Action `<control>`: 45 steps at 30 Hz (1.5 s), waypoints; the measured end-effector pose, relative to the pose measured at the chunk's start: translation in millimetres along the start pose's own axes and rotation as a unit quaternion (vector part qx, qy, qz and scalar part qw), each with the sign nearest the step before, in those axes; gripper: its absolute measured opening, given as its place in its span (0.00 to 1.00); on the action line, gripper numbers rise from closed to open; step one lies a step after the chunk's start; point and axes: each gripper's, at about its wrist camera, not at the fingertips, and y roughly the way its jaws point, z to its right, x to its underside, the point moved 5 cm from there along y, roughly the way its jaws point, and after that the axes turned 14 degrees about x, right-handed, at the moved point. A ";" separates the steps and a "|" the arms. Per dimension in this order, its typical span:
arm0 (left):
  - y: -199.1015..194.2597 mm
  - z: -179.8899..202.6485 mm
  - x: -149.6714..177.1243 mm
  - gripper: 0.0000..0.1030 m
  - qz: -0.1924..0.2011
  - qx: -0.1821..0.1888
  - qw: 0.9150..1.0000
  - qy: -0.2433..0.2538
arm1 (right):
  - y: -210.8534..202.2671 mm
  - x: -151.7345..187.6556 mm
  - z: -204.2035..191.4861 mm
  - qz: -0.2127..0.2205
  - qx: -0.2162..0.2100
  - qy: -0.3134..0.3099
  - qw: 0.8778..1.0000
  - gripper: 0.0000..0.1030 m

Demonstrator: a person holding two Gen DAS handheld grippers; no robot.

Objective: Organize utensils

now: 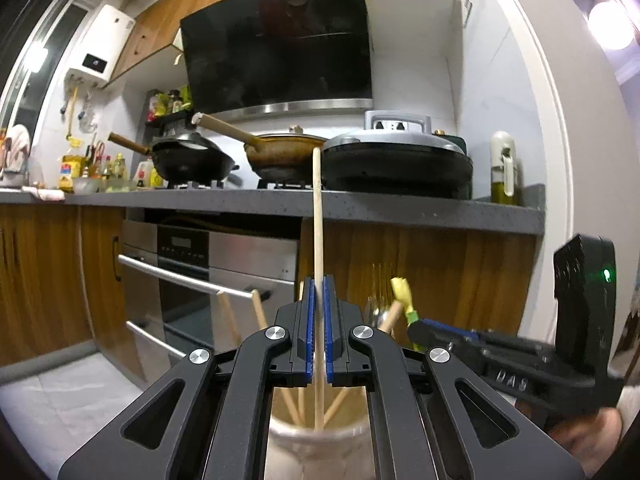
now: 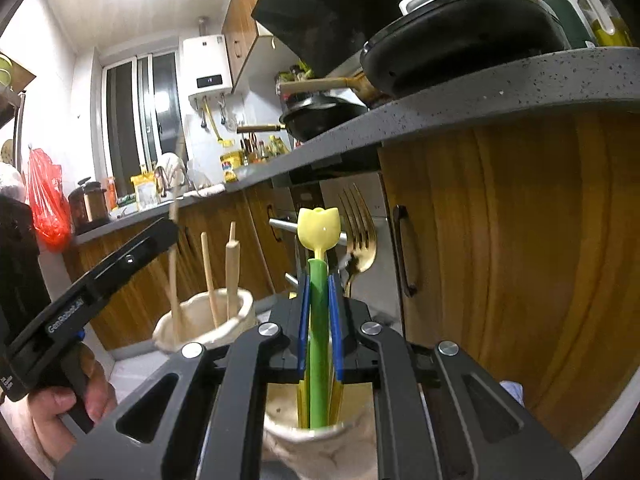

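The long pale wooden chopstick (image 1: 317, 216) stands upright, pinched between the left gripper (image 1: 319, 316) pads, its lower end inside the cream holder (image 1: 316, 446) at six o'clock, probably for sorting. The right gripper (image 2: 319, 320), angled up at twelve o'clock, clamps a green-stemmed utensil with a yellow tulip top (image 2: 319, 304) over another cream holder (image 2: 320, 446); a gold fork (image 2: 359, 236) stands at one o'clock.

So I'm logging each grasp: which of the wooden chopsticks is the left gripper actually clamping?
The tall upright wooden chopstick, pinched between the left gripper pads and rising past the counter edge. The other chopsticks lean loose in the cream holder.
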 end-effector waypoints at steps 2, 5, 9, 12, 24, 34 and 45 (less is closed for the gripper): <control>-7.3 0.9 3.6 0.05 -0.015 0.003 1.000 -0.005 | -5.4 3.6 1.0 -0.014 0.004 -0.007 1.000 0.09; -15.2 0.3 14.3 0.05 -0.040 0.005 0.999 -0.018 | -11.8 12.3 3.7 -0.033 0.008 -0.015 0.999 0.09; -17.3 -0.9 30.3 0.05 -0.068 -0.003 0.997 -0.021 | -13.2 25.1 8.8 -0.053 0.020 -0.021 0.998 0.09; -14.5 2.2 35.3 0.05 -0.081 -0.006 0.997 -0.009 | -11.4 27.3 12.0 -0.064 0.026 -0.018 0.997 0.09; -23.6 12.4 42.6 0.43 -0.094 -0.011 0.995 0.005 | -32.9 29.5 16.5 -0.062 0.058 -0.025 0.996 0.26; -66.2 14.8 60.2 0.68 -0.110 -0.040 0.993 -0.028 | -76.2 59.0 3.0 -0.065 0.078 -0.058 0.993 0.48; -99.0 19.0 78.4 0.91 -0.113 -0.107 0.988 0.000 | -105.1 77.4 -14.6 -0.019 0.110 -0.109 0.988 0.84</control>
